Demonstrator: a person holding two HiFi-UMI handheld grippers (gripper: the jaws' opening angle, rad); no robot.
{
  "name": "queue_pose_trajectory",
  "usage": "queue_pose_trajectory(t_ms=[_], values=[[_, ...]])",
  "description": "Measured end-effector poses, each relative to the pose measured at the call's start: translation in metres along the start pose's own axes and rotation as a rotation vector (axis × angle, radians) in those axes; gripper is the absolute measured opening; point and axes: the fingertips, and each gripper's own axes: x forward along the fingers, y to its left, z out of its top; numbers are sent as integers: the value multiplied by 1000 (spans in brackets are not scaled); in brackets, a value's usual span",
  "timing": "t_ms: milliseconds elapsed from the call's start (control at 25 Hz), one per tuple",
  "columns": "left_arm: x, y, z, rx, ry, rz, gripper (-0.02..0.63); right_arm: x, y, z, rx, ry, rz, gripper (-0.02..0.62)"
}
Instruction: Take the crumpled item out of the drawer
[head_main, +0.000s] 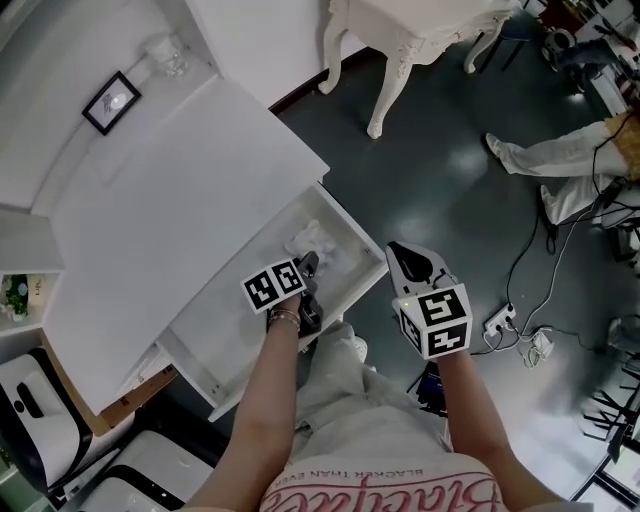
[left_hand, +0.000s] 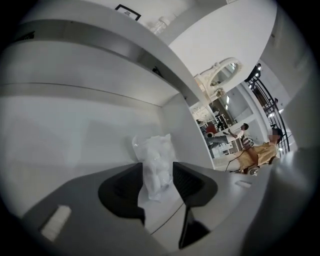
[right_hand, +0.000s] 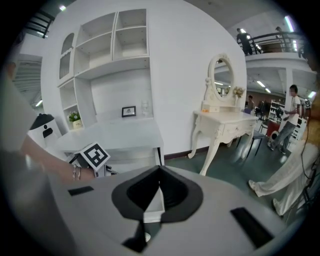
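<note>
The white drawer (head_main: 228, 322) stands pulled out from under the desk. A crumpled clear-white wad (head_main: 312, 243) lies near its right end. My left gripper (head_main: 309, 266) reaches down into the drawer just in front of the wad. In the left gripper view the wad (left_hand: 154, 162) sits between the two dark pads (left_hand: 186, 181) of the left gripper (left_hand: 158, 174), its sides close to them and not squashed; the jaws stand apart. My right gripper (head_main: 396, 250) hovers outside the drawer's right corner, and in its own view the right gripper (right_hand: 160, 171) has its tips meeting with nothing held.
The white desk top (head_main: 170, 200) overhangs the drawer's back; it carries a small framed picture (head_main: 110, 102) and a glass (head_main: 168, 52). A white dressing table (head_main: 400, 40) stands beyond. A power strip (head_main: 497, 322) and cables lie on the dark floor at right, near another person's legs (head_main: 555, 152).
</note>
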Motion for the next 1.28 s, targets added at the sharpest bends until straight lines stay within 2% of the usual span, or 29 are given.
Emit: queue_pose_trajectory(t_ms=[200,280,360,840,1280], values=[[11,4,-5,12,19,52,136,0,0,2,-17,1,1,6],[12,7,-5,18,25,77,64,1,0,2,-24,4,4,6],[13,6,-4,26,28,76,21,0,-1,2,-25,6,7,6],[-4,-19,6,153,-17,24,8,-6,-2,7,-18,-25,16,6],[-49,-39,14,191,-114,6,8,-35,5,27,-36,-110,23,6]])
